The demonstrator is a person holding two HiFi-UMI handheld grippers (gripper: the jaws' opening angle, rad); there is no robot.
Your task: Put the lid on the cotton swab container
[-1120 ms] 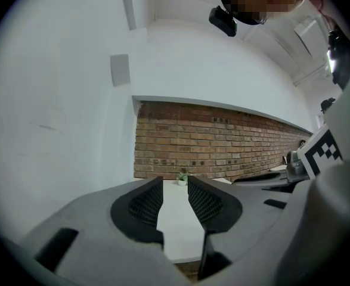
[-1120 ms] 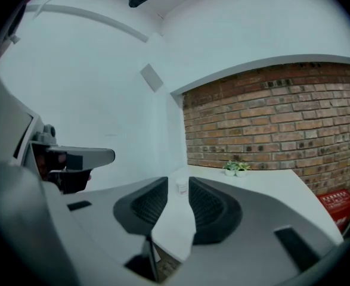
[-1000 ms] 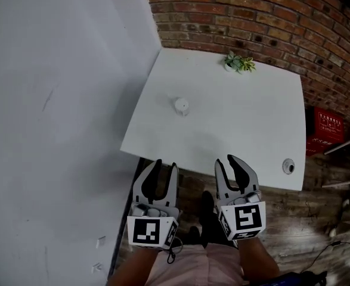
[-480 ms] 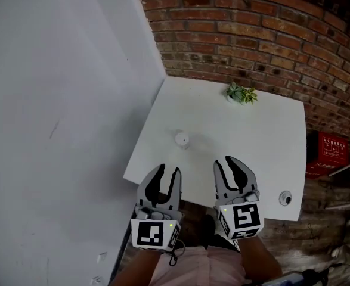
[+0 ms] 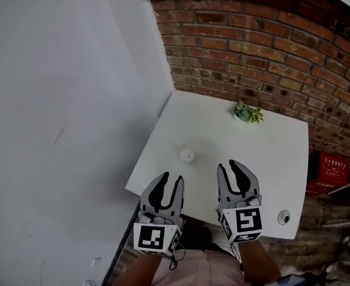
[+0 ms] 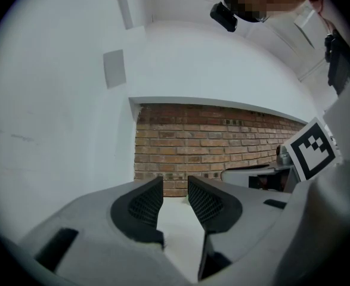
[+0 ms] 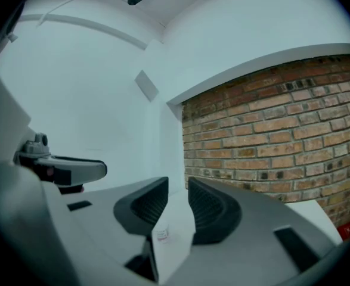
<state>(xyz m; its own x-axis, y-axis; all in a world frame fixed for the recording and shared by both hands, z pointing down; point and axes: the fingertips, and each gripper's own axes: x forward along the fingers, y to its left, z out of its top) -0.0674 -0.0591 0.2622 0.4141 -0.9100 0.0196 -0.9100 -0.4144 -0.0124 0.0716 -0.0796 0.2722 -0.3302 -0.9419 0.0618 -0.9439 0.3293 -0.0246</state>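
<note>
A small white cotton swab container [image 5: 186,155] stands on the white table [image 5: 264,159], left of the middle. In the right gripper view the container [image 7: 161,234] shows low in the gap between the jaws, some way ahead. My left gripper [image 5: 170,179] [image 6: 175,183] hangs over the table's front edge, just short of the container, open and empty. My right gripper [image 5: 230,167] [image 7: 178,186] is beside it to the right, also open with nothing between its pads. A small round disc [image 5: 284,217] lies near the front right corner; I cannot tell whether it is the lid.
A small potted green plant [image 5: 247,113] sits at the table's far edge against the brick wall [image 5: 252,46]. A white wall [image 5: 73,130] runs along the table's left side. A red crate [image 5: 330,162] stands on the floor at the right.
Both grippers have moved forward from in front of the table until their tips are over its front edge. The container has not moved.
</note>
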